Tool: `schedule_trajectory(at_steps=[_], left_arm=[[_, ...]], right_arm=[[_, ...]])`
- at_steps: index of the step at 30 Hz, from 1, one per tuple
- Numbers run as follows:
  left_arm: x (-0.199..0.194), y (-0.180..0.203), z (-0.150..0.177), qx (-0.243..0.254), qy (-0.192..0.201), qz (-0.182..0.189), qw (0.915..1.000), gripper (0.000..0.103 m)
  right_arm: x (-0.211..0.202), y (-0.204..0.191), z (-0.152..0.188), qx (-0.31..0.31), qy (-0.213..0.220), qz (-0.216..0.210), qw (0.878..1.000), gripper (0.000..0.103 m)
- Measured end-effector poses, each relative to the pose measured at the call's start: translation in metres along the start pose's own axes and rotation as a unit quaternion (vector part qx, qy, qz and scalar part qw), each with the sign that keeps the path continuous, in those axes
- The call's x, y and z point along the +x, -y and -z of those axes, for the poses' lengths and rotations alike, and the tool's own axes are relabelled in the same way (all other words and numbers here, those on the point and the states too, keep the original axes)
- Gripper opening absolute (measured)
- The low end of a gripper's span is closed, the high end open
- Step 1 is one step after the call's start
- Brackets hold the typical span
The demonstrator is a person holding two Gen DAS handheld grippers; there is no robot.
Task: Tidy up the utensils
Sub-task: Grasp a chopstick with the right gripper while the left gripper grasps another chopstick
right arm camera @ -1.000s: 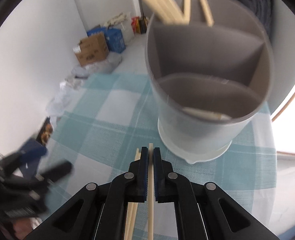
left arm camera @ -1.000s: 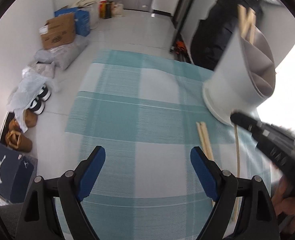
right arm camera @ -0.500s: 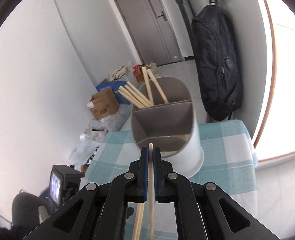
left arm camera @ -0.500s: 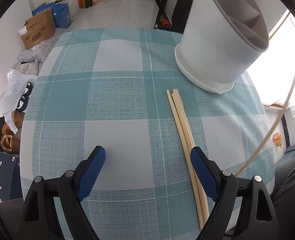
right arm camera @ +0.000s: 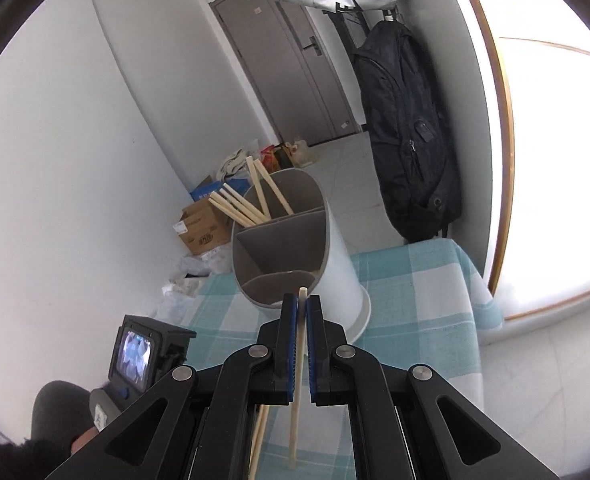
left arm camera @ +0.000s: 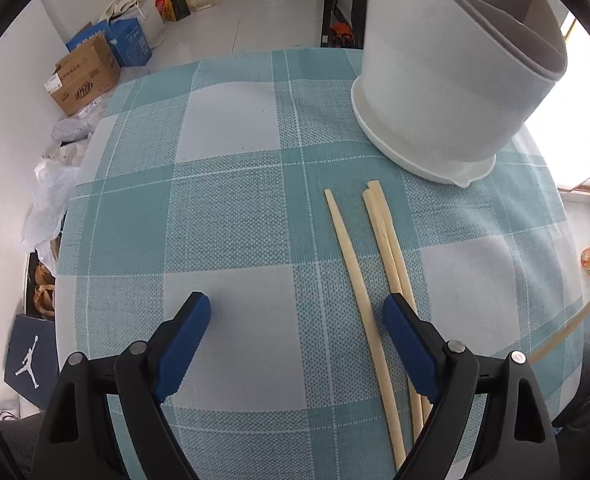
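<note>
Three pale wooden chopsticks lie on the checked tablecloth [left arm camera: 231, 216]: a single one [left arm camera: 355, 280] and a close pair [left arm camera: 391, 248]. My left gripper [left arm camera: 297, 314] stands open over their near ends; the single one lies between its fingers and the right pad [left arm camera: 403, 332] covers the pair. The white utensil holder [left arm camera: 447, 92] with grey dividers stands just beyond. My right gripper [right arm camera: 302, 300] is shut on another chopstick [right arm camera: 293, 432], held above the table and pointing at the holder [right arm camera: 295, 248]. Several chopsticks [right arm camera: 251, 204] stand in the holder's far compartment.
A black backpack [right arm camera: 407, 140] hangs by the wall behind the table. Cardboard boxes [left arm camera: 83, 76], bags and a shoe box [left arm camera: 31, 360] sit on the floor to the left. The table's edge drops off on the right near a bright window [right arm camera: 555, 160]. The left gripper's screen unit [right arm camera: 135, 356] shows low on the left.
My right gripper has lifted off the table and drawn back from the holder with the chopstick in it. The left gripper has swung over the chopsticks, which now lie under its fingers.
</note>
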State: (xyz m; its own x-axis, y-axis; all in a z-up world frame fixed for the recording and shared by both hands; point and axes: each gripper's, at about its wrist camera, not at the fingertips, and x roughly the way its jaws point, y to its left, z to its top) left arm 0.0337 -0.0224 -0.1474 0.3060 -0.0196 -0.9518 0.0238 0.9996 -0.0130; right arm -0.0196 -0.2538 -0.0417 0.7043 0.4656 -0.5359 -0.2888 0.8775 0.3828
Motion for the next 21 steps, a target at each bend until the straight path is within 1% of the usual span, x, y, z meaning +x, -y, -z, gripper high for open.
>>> schedule_trajectory(at_steps=[5, 9, 12, 13, 14, 15, 17, 18, 19, 20, 21], left_arm=[[0.005, -0.009, -0.01, -0.025, -0.007, -0.012, 0.9996, 0.086], [0.01, -0.007, -0.021, -0.019, -0.013, -0.017, 0.9996, 0.086], [0.009, 0.002, -0.021, -0.014, -0.023, -0.015, 0.9995, 0.08], [0.008, 0.006, -0.022, -0.006, -0.03, -0.01, 0.9995, 0.073], [0.006, 0.009, -0.022, 0.001, -0.035, -0.007, 0.9994, 0.063], [0.005, 0.013, -0.023, 0.008, -0.039, -0.006, 0.9992, 0.058], [0.004, 0.02, -0.024, 0.025, -0.048, 0.002, 0.9985, 0.032], [0.004, 0.024, -0.024, 0.033, -0.051, 0.005, 0.9981, 0.026], [0.004, 0.027, -0.023, 0.039, -0.053, 0.008, 0.9978, 0.015], [0.004, 0.03, -0.023, 0.043, -0.055, 0.014, 0.9975, 0.006], [0.005, 0.033, -0.023, 0.046, -0.057, 0.018, 0.9972, 0.004]], right_arm=[[-0.005, 0.006, -0.001, 0.008, 0.006, -0.007, 1.0, 0.004], [-0.007, 0.011, -0.003, 0.017, 0.008, -0.012, 1.0, 0.004], [-0.008, 0.013, -0.003, 0.022, 0.009, -0.014, 1.0, 0.004], [-0.009, 0.014, -0.003, 0.023, 0.01, -0.014, 1.0, 0.004], [-0.009, 0.014, -0.003, 0.024, 0.01, -0.014, 1.0, 0.004], [-0.009, 0.014, -0.003, 0.025, 0.01, -0.015, 1.0, 0.004], [-0.011, 0.014, -0.003, 0.026, 0.012, -0.014, 0.999, 0.004], [-0.011, 0.015, -0.004, 0.026, 0.012, -0.015, 0.999, 0.004], [-0.011, 0.015, -0.004, 0.027, 0.013, -0.014, 0.999, 0.004], [-0.011, 0.015, -0.004, 0.027, 0.013, -0.013, 0.999, 0.004], [-0.011, 0.015, -0.004, 0.028, 0.014, -0.013, 0.999, 0.004]])
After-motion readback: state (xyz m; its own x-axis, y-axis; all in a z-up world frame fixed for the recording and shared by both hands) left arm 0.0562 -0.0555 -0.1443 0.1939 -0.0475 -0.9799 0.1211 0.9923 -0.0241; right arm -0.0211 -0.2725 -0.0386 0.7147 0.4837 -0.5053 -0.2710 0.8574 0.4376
